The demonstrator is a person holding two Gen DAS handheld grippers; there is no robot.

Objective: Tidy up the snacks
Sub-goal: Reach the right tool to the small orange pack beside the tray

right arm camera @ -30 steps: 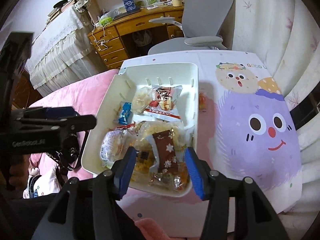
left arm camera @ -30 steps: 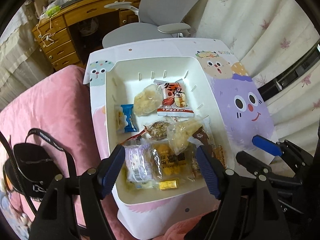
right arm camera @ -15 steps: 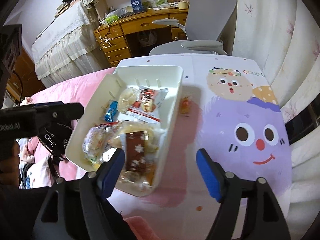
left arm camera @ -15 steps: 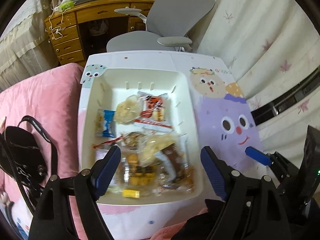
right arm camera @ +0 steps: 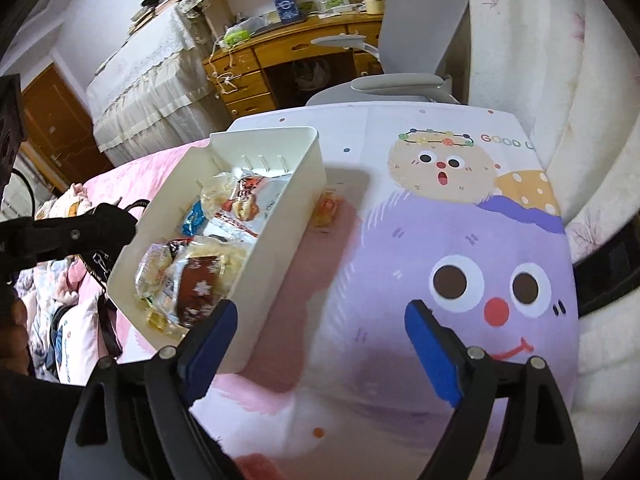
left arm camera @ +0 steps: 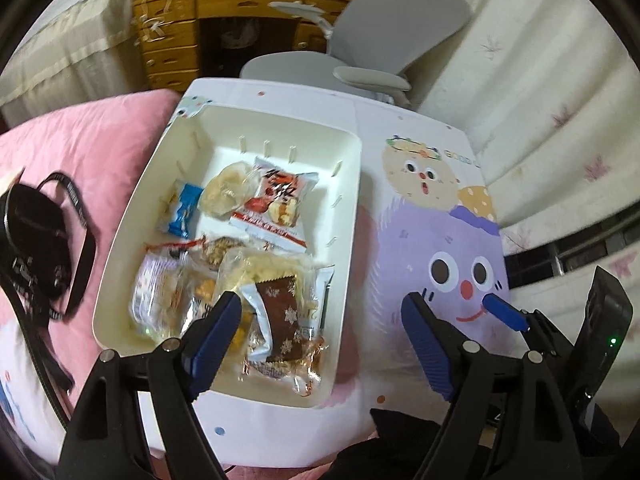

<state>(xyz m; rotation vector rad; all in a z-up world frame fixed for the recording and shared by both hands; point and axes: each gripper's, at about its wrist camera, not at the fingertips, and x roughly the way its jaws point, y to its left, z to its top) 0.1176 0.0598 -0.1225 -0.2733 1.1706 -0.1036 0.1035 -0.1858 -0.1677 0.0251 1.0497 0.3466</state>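
A white bin (left arm camera: 352,216) (right arm camera: 280,216) sits on the cartoon-printed table and holds several wrapped snacks, among them a red-and-white packet (left arm camera: 280,200), a blue packet (left arm camera: 182,212) and a brown snowflake packet (left arm camera: 282,312) (right arm camera: 198,292). One small orange snack (right arm camera: 326,210) lies on the table just right of the bin. My left gripper (left arm camera: 320,340) is open and empty above the bin's near right corner. My right gripper (right arm camera: 320,344) is open and empty over the table, right of the bin. Its blue fingertip (left arm camera: 504,312) shows in the left wrist view.
A pink blanket (left arm camera: 80,152) with a black camera and strap (left arm camera: 36,240) lies left of the table. A grey office chair (right arm camera: 408,60) and a wooden desk (right arm camera: 280,64) stand behind it. A pale curtain (right arm camera: 560,80) hangs on the right.
Both grippers have shifted right, away from the bin's middle. The right gripper's jaws have opened wider and now hang over the purple cartoon face.
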